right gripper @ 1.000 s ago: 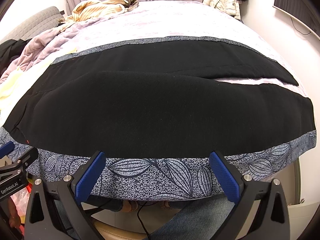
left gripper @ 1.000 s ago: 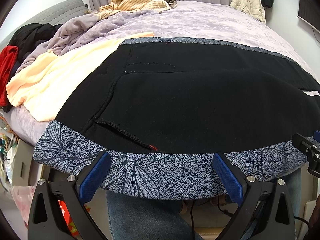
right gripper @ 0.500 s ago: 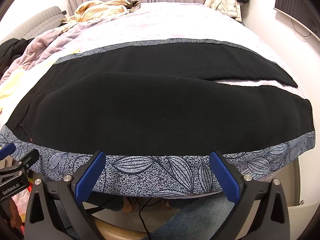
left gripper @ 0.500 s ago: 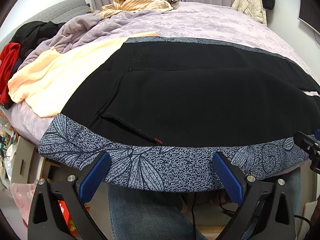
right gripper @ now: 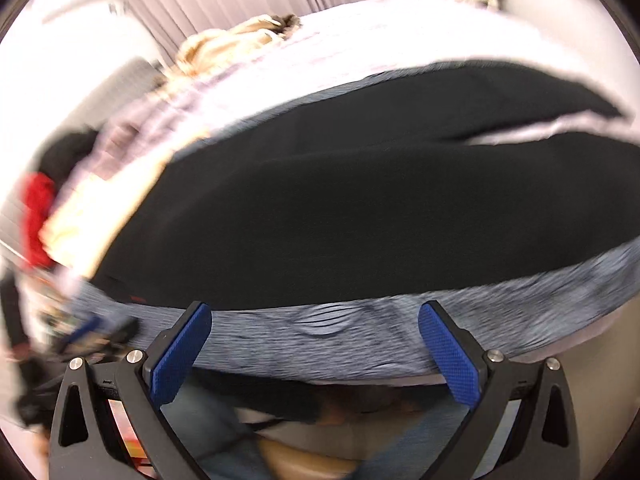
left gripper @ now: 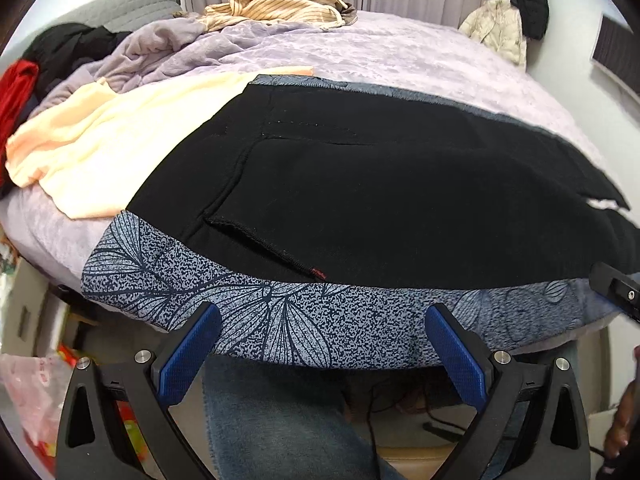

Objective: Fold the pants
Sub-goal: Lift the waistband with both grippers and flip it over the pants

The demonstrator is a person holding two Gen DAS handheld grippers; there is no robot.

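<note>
Black pants (left gripper: 380, 200) lie spread flat across a blue leaf-print cloth (left gripper: 280, 320) on the bed, waist to the left, legs running right. They also show in the right wrist view (right gripper: 340, 220), where the two legs part at the far right. My left gripper (left gripper: 322, 340) is open and empty, just off the near bed edge below the pocket with a small red tag (left gripper: 318, 274). My right gripper (right gripper: 314, 340) is open and empty, also off the near edge; its view is blurred. Its tip shows at the right of the left wrist view (left gripper: 618, 292).
A peach garment (left gripper: 100, 148) lies left of the pants. Red (left gripper: 16, 96) and black clothes are piled at the far left, a striped garment (left gripper: 276, 6) at the back, and a pale jacket (left gripper: 496, 28) at the back right. The person's jeans (left gripper: 280, 420) are below the bed edge.
Both grippers have drawn back and down from the bed edge. The right gripper has swung and tilted to the left, blurring its view. Both stay open.
</note>
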